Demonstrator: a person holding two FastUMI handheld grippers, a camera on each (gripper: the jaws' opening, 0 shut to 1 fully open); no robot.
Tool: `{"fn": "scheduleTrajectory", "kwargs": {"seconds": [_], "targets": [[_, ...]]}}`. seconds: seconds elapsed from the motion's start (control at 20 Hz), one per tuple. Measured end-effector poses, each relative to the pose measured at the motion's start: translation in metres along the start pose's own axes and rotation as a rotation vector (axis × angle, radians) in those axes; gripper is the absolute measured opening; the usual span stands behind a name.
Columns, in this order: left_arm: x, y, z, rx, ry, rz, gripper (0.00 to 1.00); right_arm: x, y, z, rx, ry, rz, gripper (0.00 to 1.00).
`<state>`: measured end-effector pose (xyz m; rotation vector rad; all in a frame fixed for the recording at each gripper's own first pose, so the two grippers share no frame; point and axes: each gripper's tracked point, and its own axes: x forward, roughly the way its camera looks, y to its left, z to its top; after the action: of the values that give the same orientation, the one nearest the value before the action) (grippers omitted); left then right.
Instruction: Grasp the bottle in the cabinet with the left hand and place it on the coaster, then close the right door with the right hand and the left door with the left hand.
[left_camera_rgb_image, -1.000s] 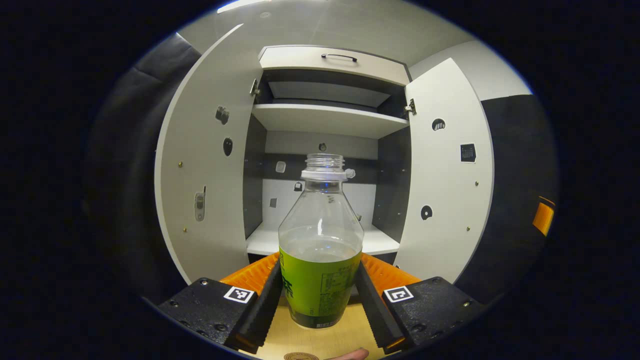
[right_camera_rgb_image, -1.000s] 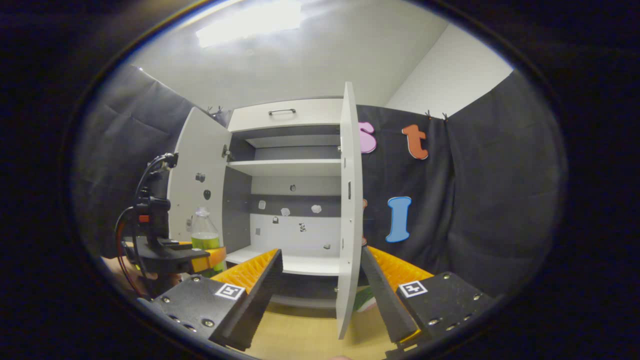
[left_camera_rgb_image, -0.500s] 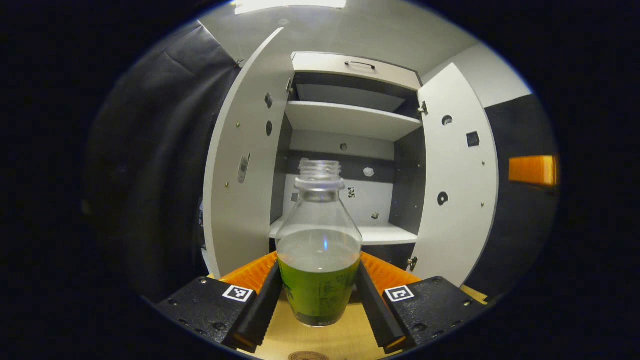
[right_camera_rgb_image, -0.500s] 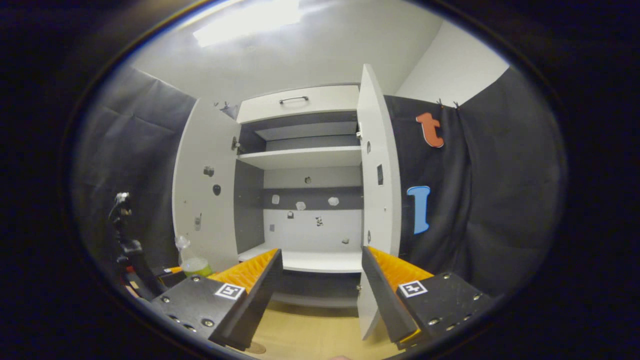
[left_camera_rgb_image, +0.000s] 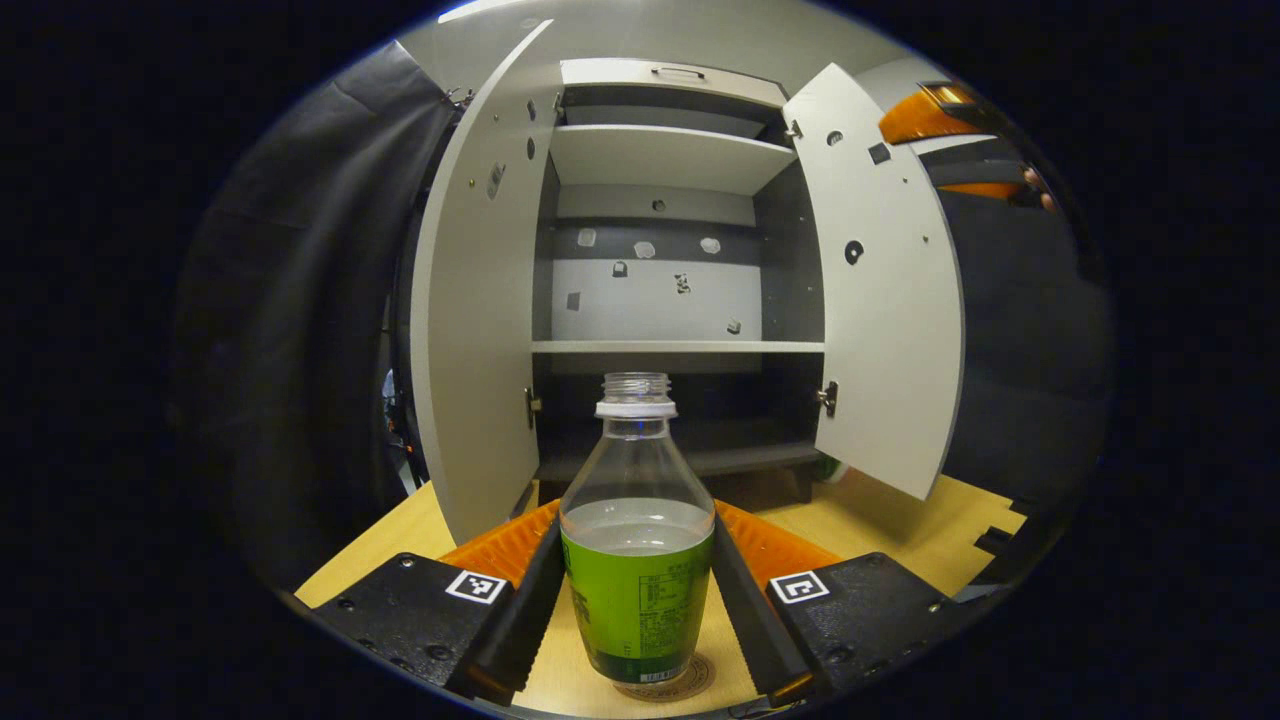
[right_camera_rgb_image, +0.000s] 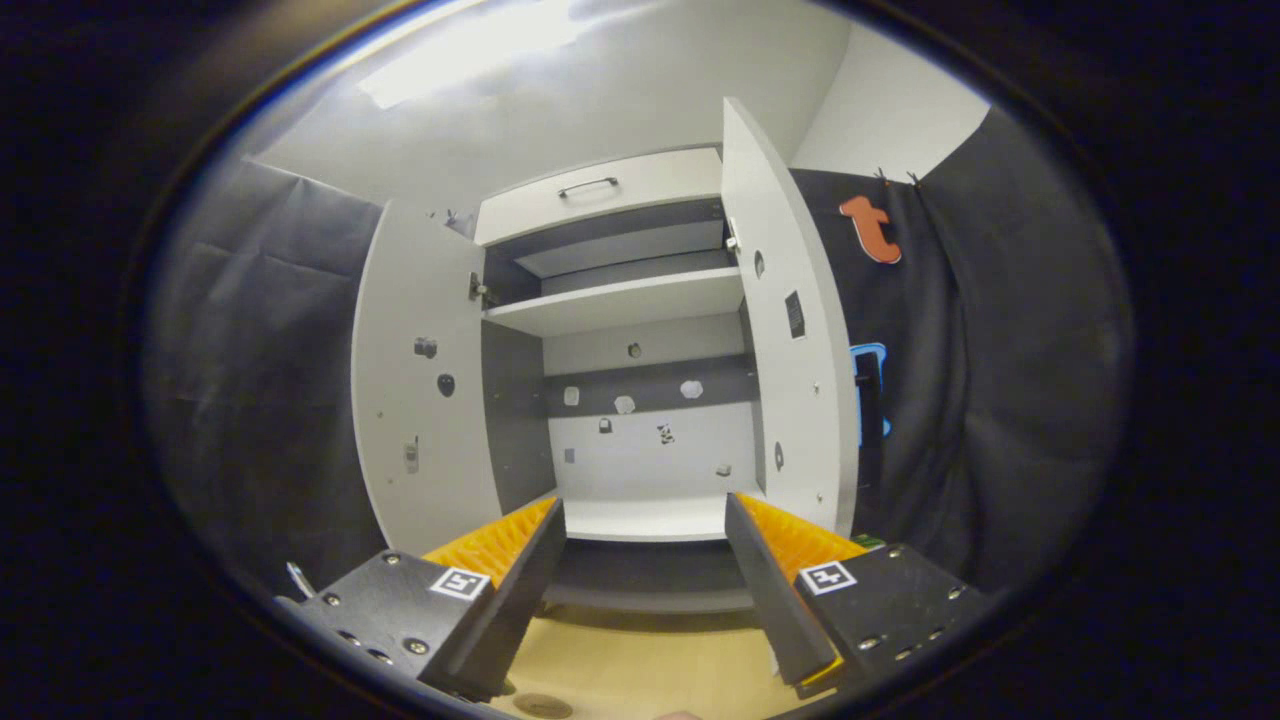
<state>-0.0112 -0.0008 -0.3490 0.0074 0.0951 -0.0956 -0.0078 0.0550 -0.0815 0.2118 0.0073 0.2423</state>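
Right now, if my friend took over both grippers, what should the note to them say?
Left gripper: shut on the clear plastic bottle with the green label, whose base sits on the round brown coaster on the wooden table.
Right gripper: open, empty, facing the white cabinet.
Done: bottle out, on the coaster.
Left: release; shut right door, then left door.

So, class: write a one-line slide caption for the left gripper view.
Left gripper sets the uncapped bottle on the coaster; both cabinet doors stand open.
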Motion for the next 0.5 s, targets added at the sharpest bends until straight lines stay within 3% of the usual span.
{"fn": "scheduleTrajectory", "kwargs": {"seconds": [0.2,0.35,0.4,0.5], "targets": [[0.001,-0.006,-0.036,0.012,0.022,-0.043,0.81,0.006,0.026,-0.001,-0.024,-0.015,0.077,0.99],[0.006,-0.006,-0.051,0.042,0.037,-0.061,0.81,0.014,0.032,-0.014,-0.026,0.014,0.078,0.99],[0.008,-0.005,-0.053,0.049,0.038,-0.066,0.81,0.017,0.033,-0.017,-0.024,0.022,0.074,0.94],[0.01,-0.008,-0.059,0.046,0.046,-0.09,0.81,0.022,0.035,-0.023,-0.016,0.031,0.069,0.99]]}}
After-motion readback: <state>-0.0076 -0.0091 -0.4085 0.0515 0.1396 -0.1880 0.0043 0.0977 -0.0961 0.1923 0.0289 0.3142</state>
